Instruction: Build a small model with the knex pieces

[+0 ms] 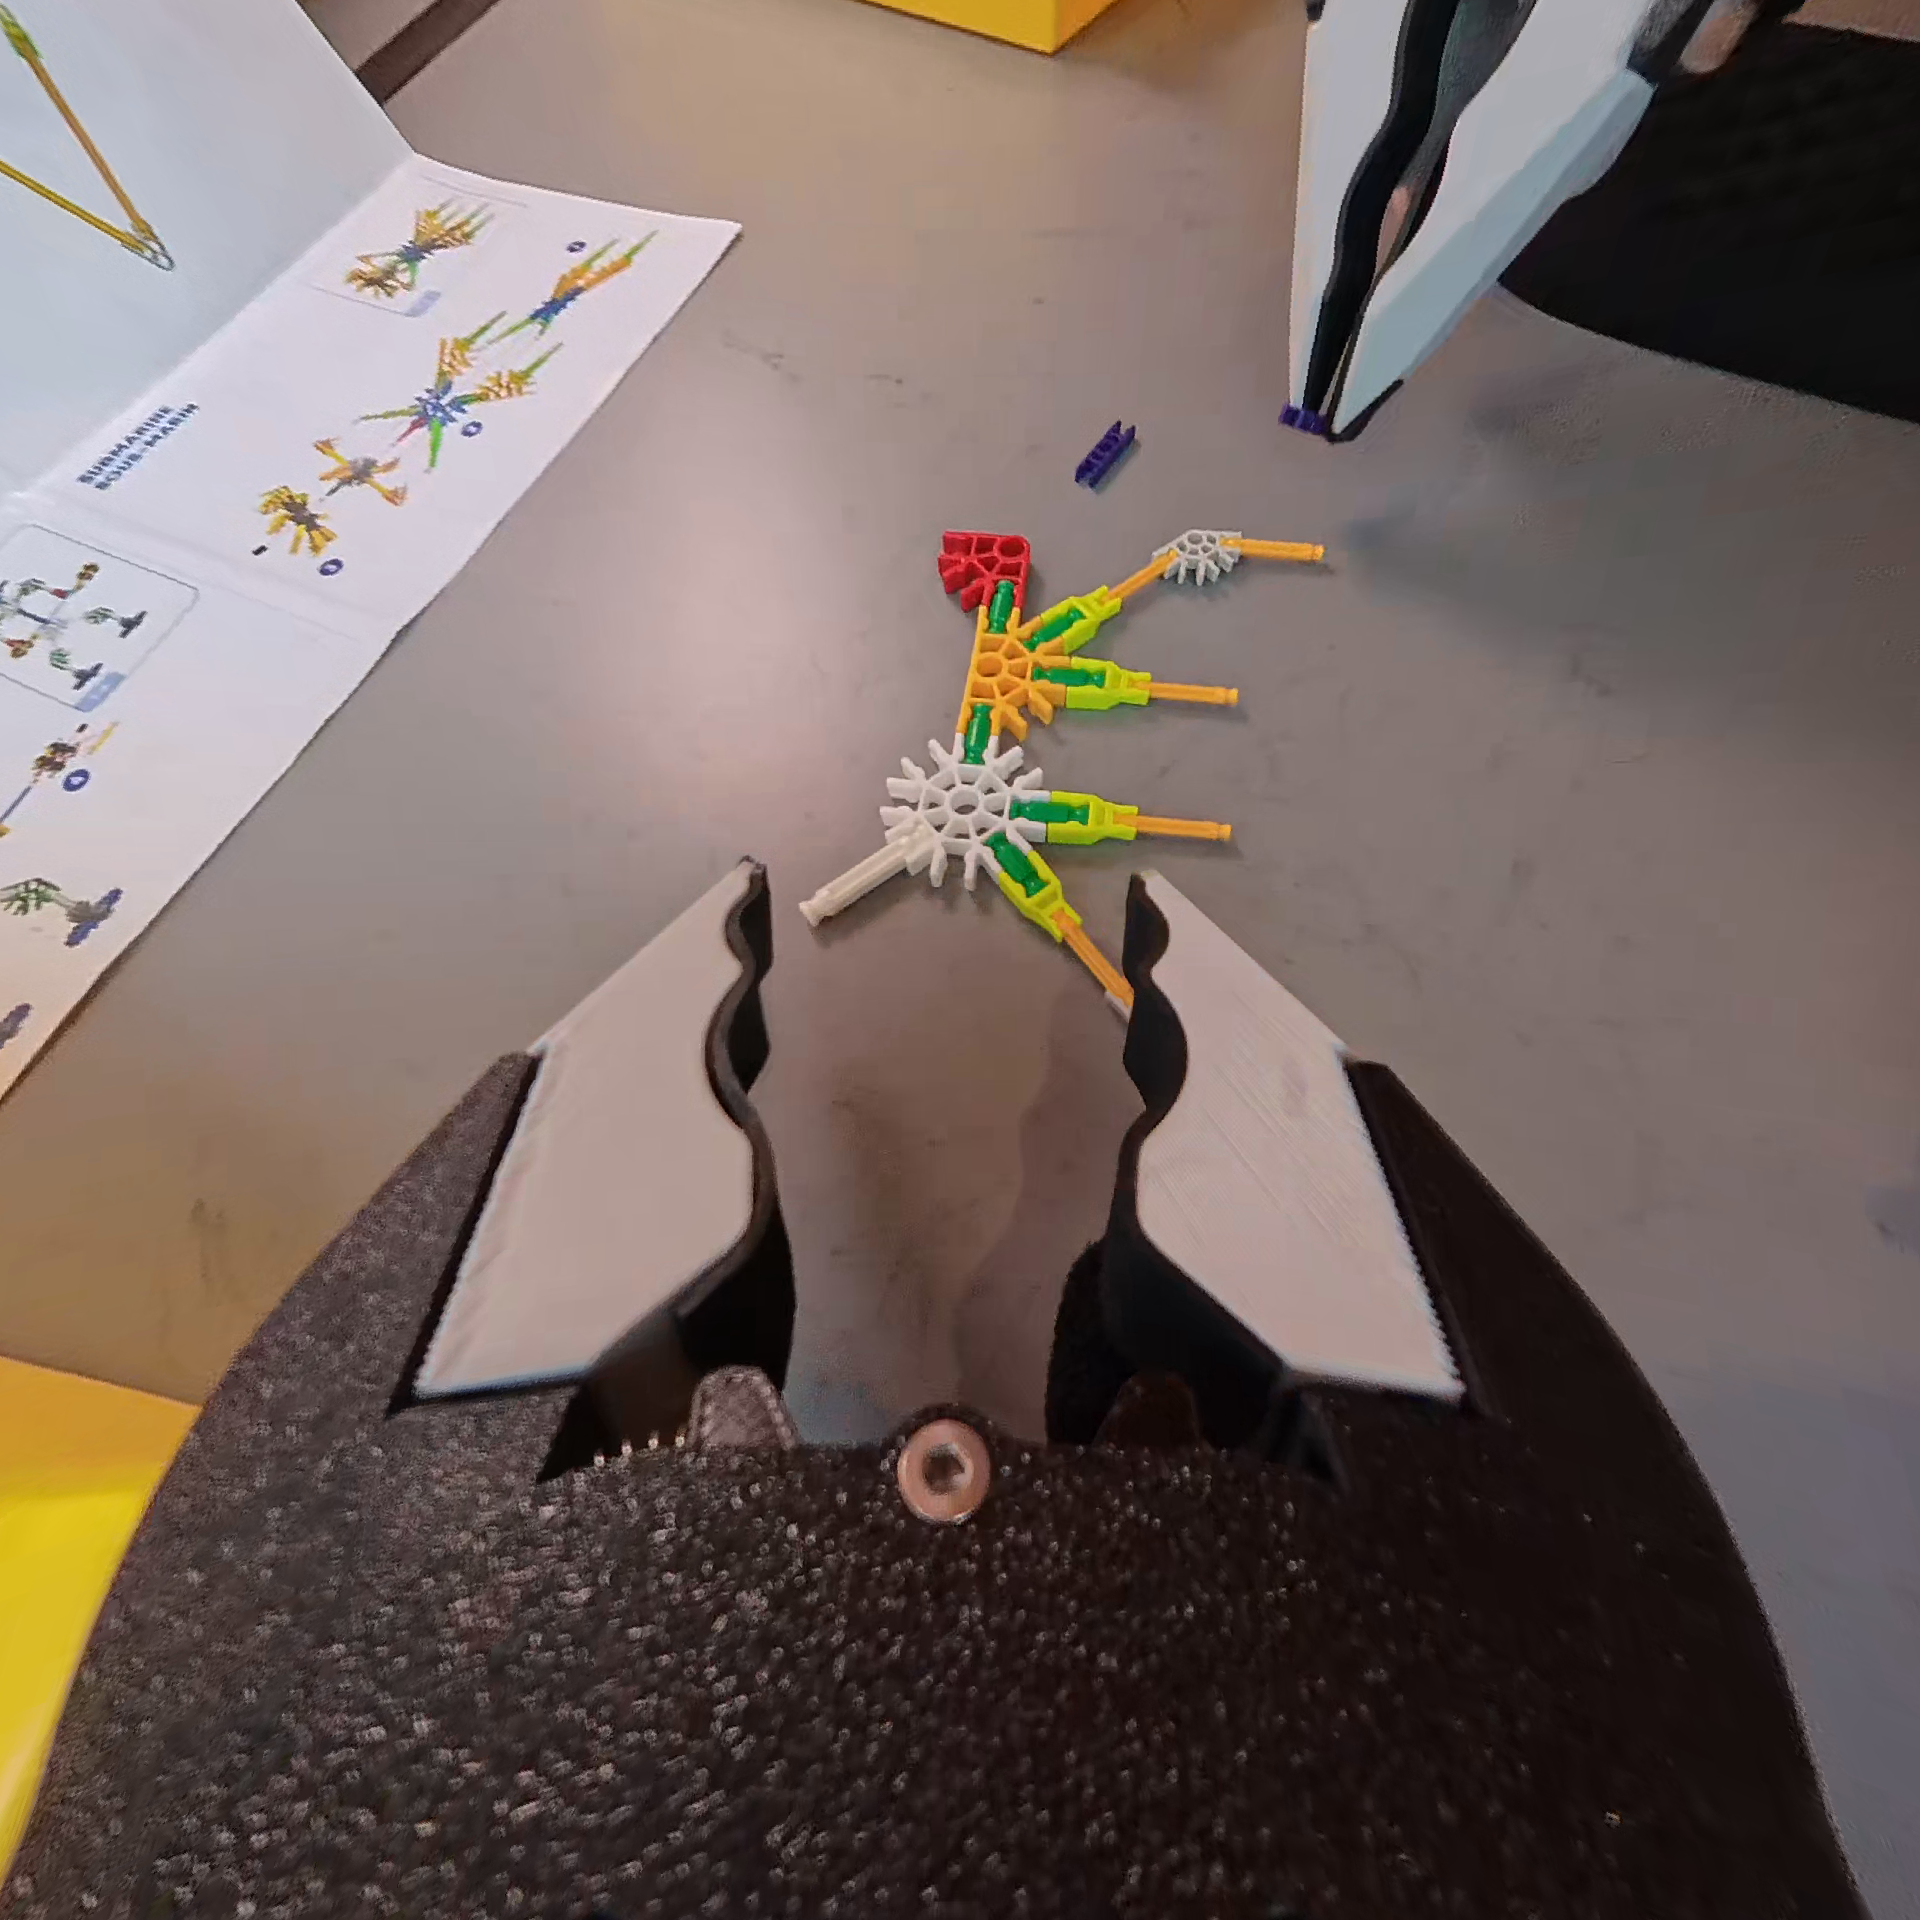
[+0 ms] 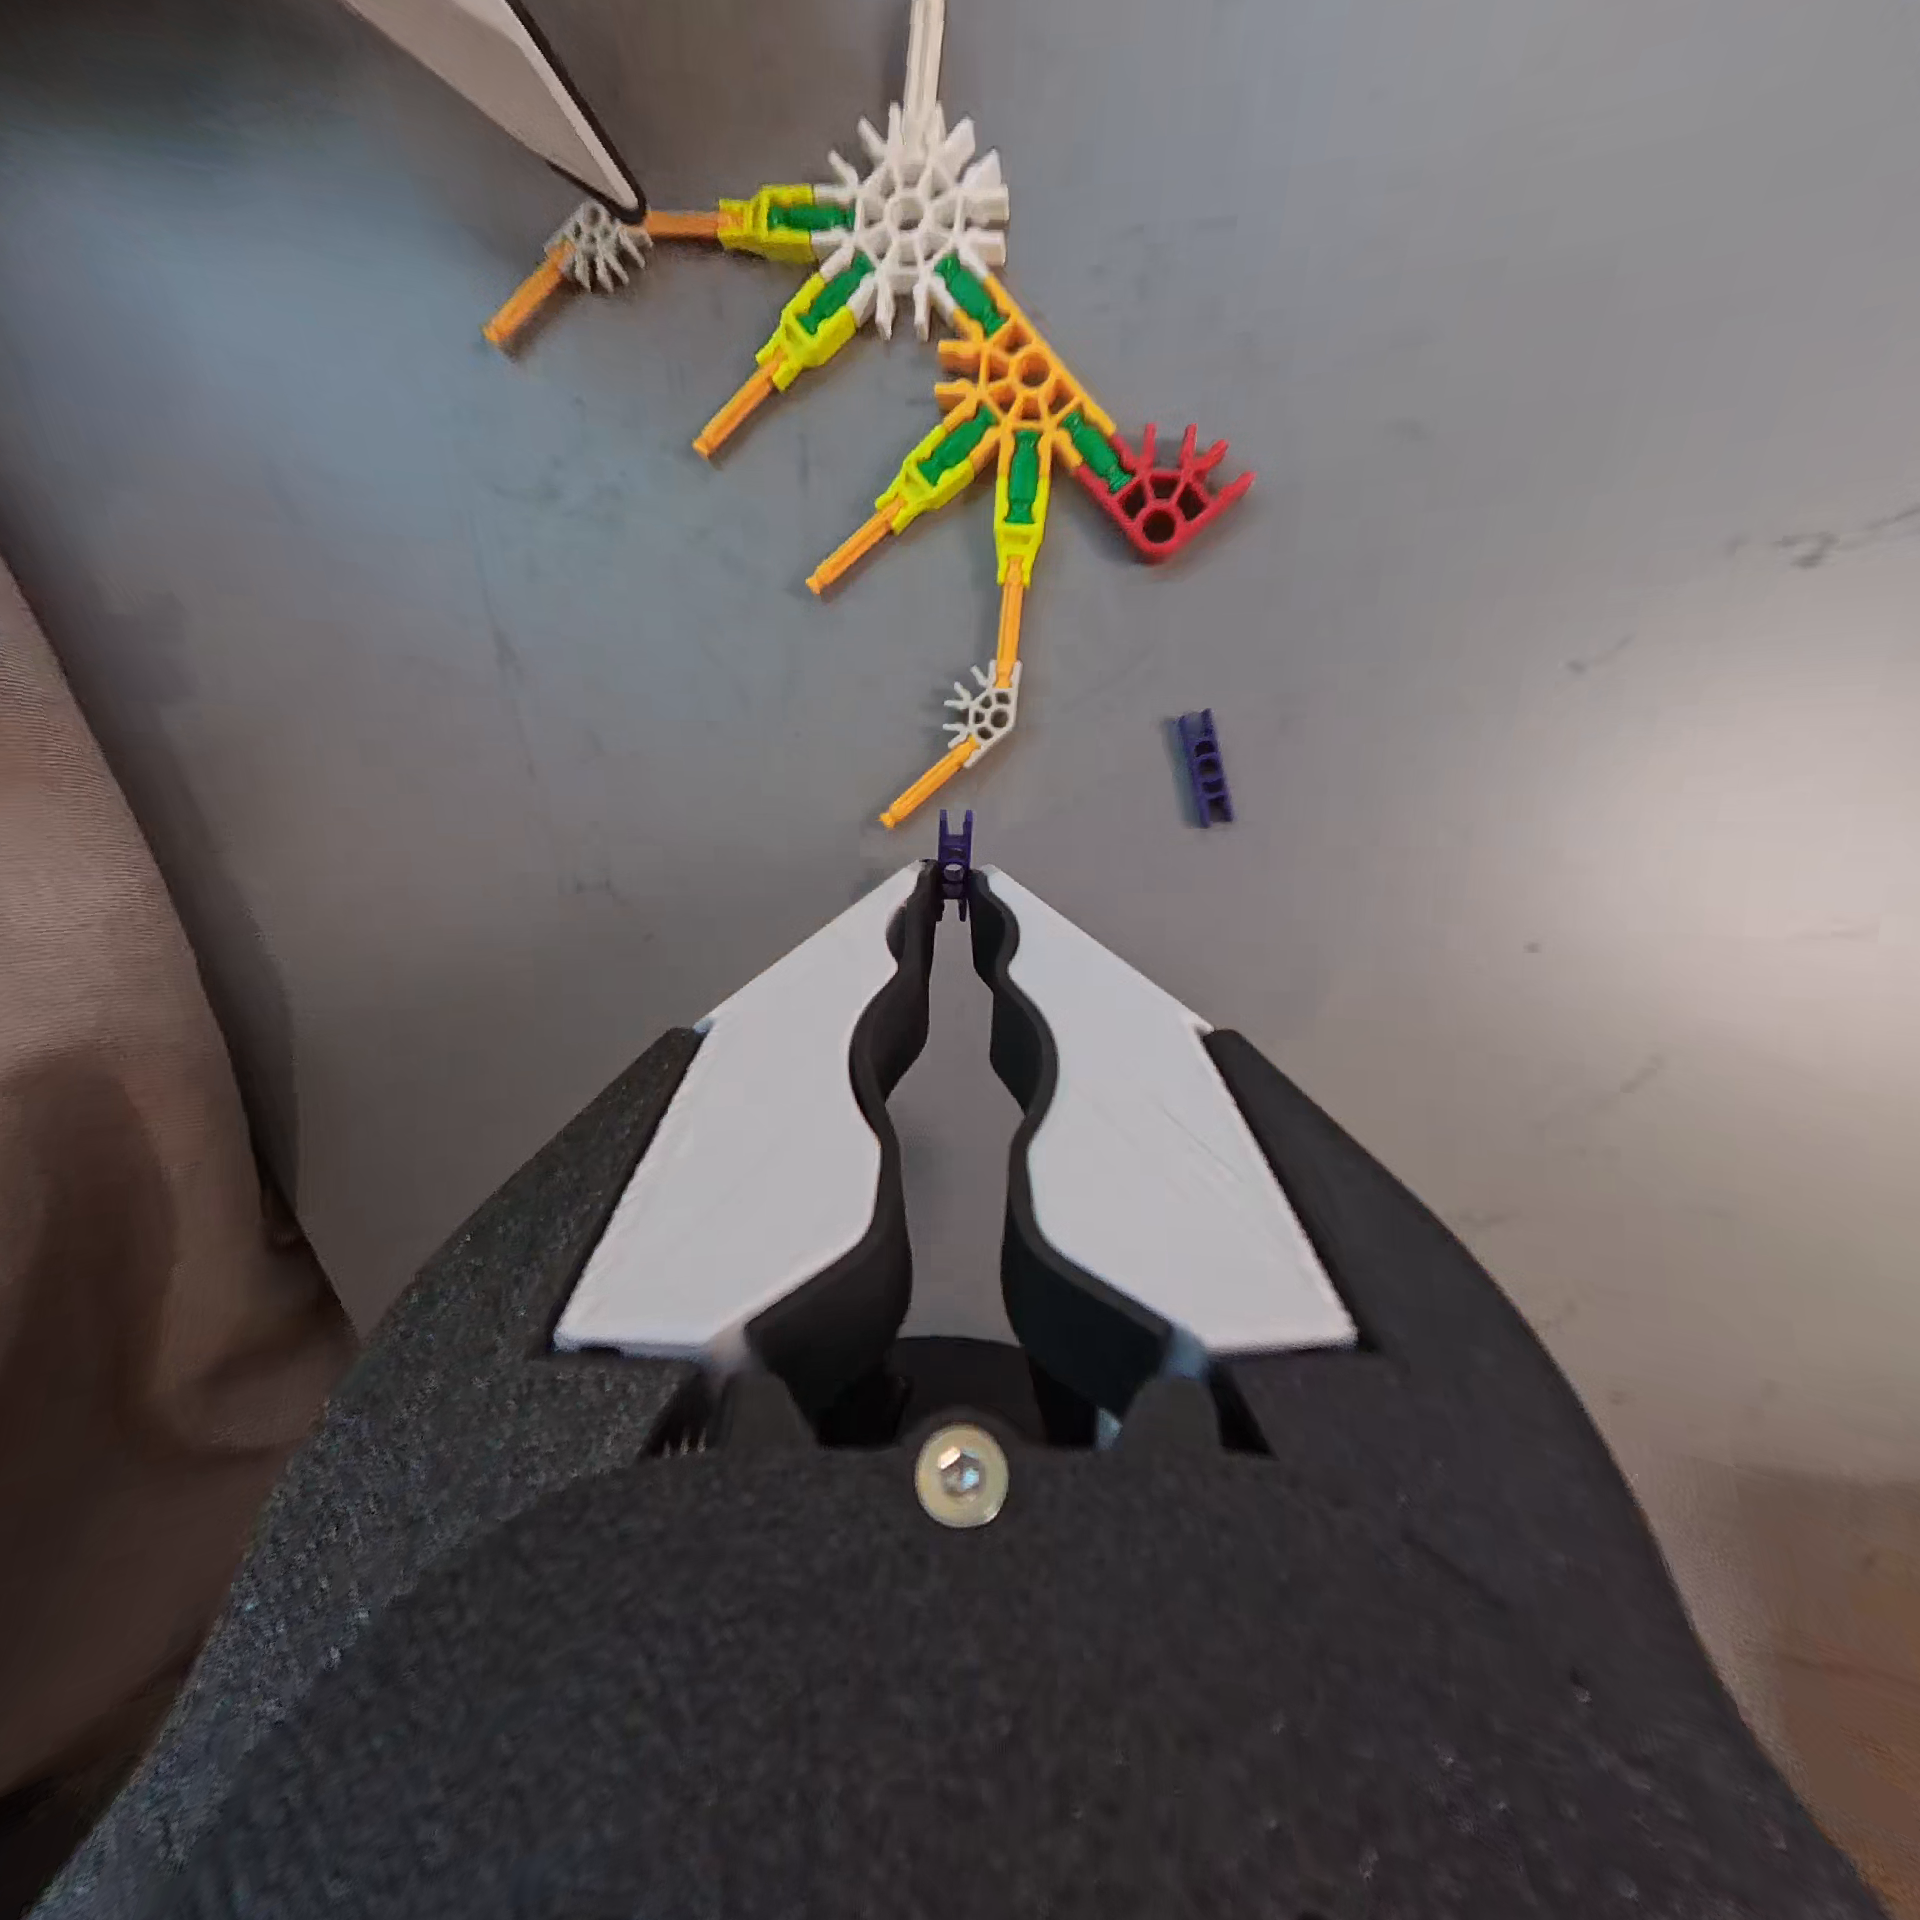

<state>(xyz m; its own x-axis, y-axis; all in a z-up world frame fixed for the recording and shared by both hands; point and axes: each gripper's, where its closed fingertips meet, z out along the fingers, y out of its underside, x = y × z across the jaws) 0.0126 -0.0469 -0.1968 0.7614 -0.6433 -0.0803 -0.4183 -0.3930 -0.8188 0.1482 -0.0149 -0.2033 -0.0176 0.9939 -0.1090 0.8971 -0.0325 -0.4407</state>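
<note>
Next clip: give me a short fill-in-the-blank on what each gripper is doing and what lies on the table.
1. The right gripper is shut on a small ____ connector.
2. The left gripper is ____, holding nothing, near the toy assembly.
3. A second purple connector lies loose on the grey ____.
4. The corner connector at one end of the assembly is ____.

Missing words: purple; open; table; red
</note>
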